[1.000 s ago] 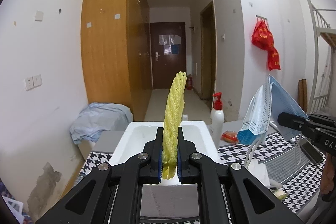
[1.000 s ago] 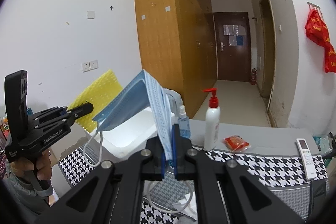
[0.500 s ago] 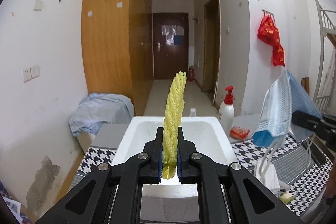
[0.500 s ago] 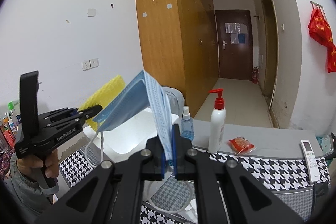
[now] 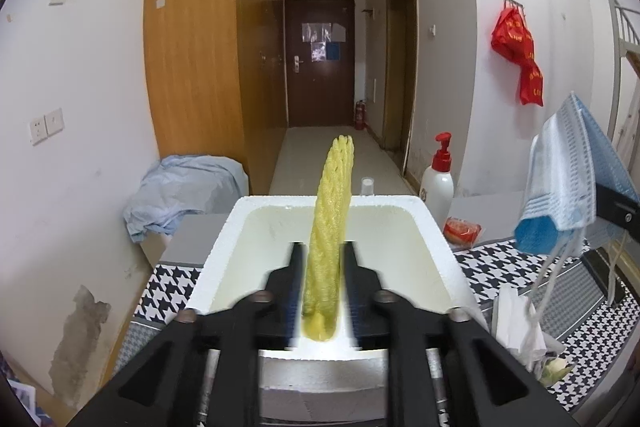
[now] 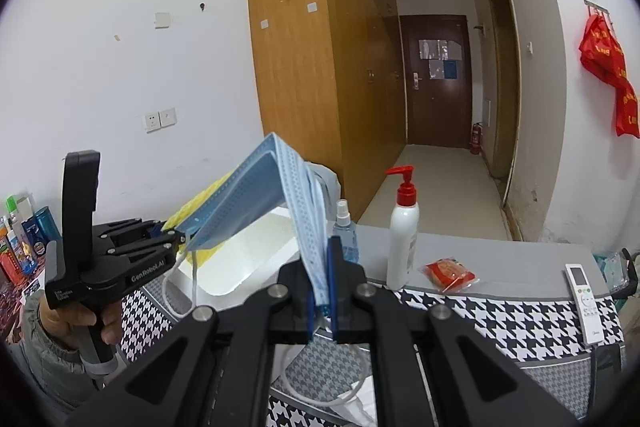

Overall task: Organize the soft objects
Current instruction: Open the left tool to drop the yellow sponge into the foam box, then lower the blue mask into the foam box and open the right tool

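While the left claw [image 5: 322,281] opens, yellow foam net [image 5: 329,227] stands between.

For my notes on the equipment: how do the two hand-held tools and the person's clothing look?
Both tools are matte black, with flat angular link arms joined by round silver bolts and blue pads on the inner finger faces. The left tool carries white lettering on its side, a tall black upright block and a pistol-style handle. The hand holding it comes out of a grey-green sleeve. No cables show.

The fingers [image 5: 294,283] of the left gripper [image 5: 322,287] have just been opened around the yellow foam net [image 5: 330,223], now slumped over the white foam box [image 5: 432,227].
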A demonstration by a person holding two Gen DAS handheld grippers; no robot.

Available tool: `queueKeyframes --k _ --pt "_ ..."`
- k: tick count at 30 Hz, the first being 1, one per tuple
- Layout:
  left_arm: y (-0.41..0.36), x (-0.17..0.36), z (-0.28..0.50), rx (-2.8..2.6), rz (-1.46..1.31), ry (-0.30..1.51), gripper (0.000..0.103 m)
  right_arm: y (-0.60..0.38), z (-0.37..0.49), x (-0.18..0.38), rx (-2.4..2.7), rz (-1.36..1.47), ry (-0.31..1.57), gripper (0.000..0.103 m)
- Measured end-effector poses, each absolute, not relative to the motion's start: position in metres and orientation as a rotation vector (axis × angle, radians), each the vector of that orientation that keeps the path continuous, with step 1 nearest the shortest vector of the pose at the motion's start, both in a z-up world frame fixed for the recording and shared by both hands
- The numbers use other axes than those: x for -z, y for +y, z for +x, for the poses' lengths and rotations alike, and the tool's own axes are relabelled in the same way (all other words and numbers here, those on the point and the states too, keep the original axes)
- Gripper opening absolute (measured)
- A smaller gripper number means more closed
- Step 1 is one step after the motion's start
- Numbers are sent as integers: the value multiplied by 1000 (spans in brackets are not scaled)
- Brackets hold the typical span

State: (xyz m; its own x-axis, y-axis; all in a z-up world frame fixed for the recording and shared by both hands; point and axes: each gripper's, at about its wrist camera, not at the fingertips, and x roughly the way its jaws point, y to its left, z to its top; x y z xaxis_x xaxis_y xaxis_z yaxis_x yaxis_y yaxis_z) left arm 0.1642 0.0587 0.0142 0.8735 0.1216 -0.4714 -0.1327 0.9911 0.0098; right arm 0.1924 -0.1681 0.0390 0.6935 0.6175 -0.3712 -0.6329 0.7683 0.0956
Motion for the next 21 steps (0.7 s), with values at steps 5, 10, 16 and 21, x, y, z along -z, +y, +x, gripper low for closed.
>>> queueKeyframes --k 5,10,16,21 --pt "66 -16 159 -174 -47 448 86 -166 193 -40 -690 -40 400 8" --pt "68 -19 151 -198 -47 409 99 -163 195 -39 -680 -37 410 8" --pt "78 -23 139 -221 -62 386 99 -156 199 -39 -681 -43 422 8" --pt "85 -26 129 -247 -65 373 99 -146 198 -41 -705 -55 419 8"
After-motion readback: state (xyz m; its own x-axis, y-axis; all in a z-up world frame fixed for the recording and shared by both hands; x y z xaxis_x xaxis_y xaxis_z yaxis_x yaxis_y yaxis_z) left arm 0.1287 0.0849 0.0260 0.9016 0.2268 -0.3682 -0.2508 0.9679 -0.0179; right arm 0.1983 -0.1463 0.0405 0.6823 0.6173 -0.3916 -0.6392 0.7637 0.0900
